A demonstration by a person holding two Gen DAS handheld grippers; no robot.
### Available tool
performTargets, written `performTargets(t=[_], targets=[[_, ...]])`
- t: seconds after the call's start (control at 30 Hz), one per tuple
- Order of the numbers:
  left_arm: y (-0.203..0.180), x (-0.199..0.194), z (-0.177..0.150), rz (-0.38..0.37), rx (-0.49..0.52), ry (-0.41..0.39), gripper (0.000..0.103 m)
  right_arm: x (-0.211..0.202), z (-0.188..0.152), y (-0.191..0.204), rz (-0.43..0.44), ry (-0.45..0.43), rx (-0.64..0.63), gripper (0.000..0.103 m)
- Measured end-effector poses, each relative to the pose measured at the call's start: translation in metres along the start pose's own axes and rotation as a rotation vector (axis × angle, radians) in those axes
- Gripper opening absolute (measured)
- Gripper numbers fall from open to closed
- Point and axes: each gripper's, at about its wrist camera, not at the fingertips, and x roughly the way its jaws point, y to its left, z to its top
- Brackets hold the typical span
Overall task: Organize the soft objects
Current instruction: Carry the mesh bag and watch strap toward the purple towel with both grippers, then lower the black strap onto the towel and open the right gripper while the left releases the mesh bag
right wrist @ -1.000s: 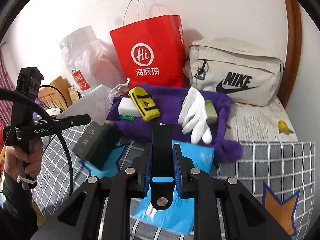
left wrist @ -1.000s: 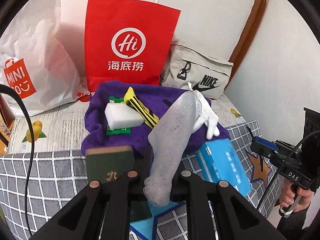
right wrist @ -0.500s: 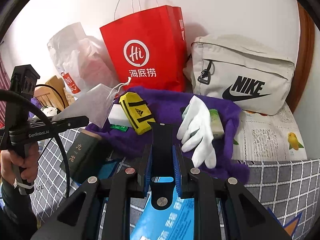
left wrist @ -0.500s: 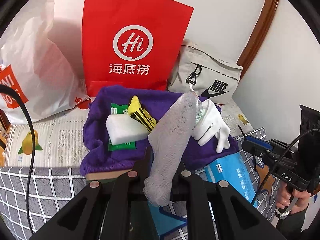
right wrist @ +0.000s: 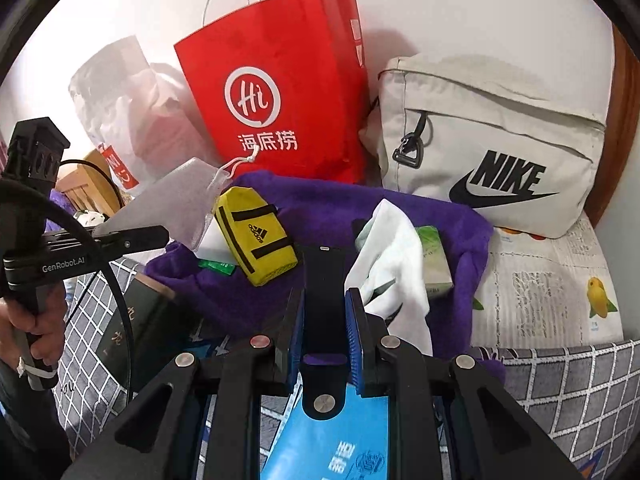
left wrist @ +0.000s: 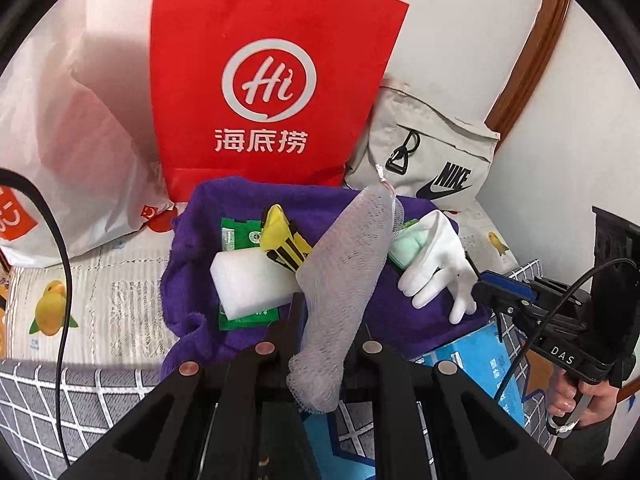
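Above the purple towel (left wrist: 404, 320), the left gripper (left wrist: 320, 320) pinches a grey mesh pouch (left wrist: 344, 276), carrying it mid-placement. Right gripper (right wrist: 326, 304) clamps a black strap (right wrist: 323, 280) beside it. Next, I reckon: lower the pouch onto bare towel and release.

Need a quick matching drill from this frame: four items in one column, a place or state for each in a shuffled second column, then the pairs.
Items:
1. grey mesh pouch
2. black strap
3. white glove
4. yellow mini bag

Places or states:
A. lying on the purple towel, partly over a green packet
B. pinched in the left gripper, hanging above the pile
C. lying on the purple towel beside the white sponge
D. clamped upright in the right gripper

Pairs: 1-B, 2-D, 3-A, 4-C
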Motion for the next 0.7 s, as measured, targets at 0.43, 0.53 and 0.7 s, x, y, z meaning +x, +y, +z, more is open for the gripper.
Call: performTargets(t=[0.43,0.53,0.7], targets=[[0.001,0.044,0.008,-0.004,0.026,0.099,0.012,0.047,0.015,0.007,0.018,0.102,-0.031,0.020],[0.001,0.051,0.012,0.001,0.030,0.107,0.012,0.057,0.019,0.004,0.028,0.113,-0.026,0.020],[0.000,0.066,0.016,0.013,0.035,0.134,0.012,0.074,0.024,0.002,0.013,0.147,-0.042,0.020]])
